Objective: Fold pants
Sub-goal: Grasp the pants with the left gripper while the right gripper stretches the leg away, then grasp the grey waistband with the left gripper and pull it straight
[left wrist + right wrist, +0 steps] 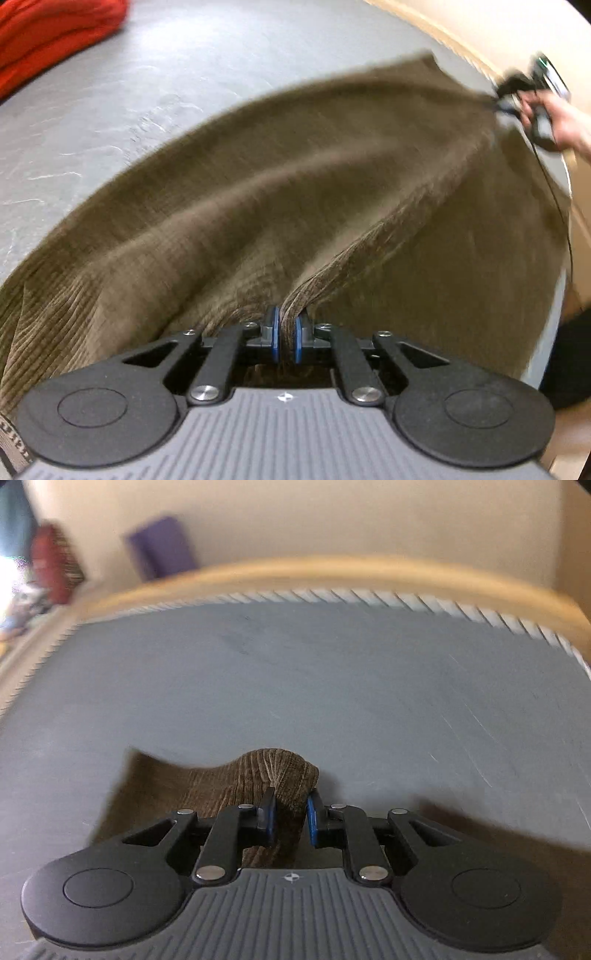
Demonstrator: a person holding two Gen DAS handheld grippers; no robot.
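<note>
The pants (280, 206) are brown corduroy, stretched in the air above the grey table (147, 74) between both grippers. My left gripper (287, 332) is shut on a pinched edge of the fabric at the near end. My right gripper (290, 812) is shut on a bunched fold of the same pants (269, 775); it also shows in the left wrist view (517, 99) at the far right, held by a hand, gripping the far corner. The cloth is blurred from motion.
A folded red garment (48, 33) lies at the table's far left. The table's pale wooden rim (332, 568) curves along the far edge. Purple (162, 546) and dark red (51, 561) things stand by the wall beyond.
</note>
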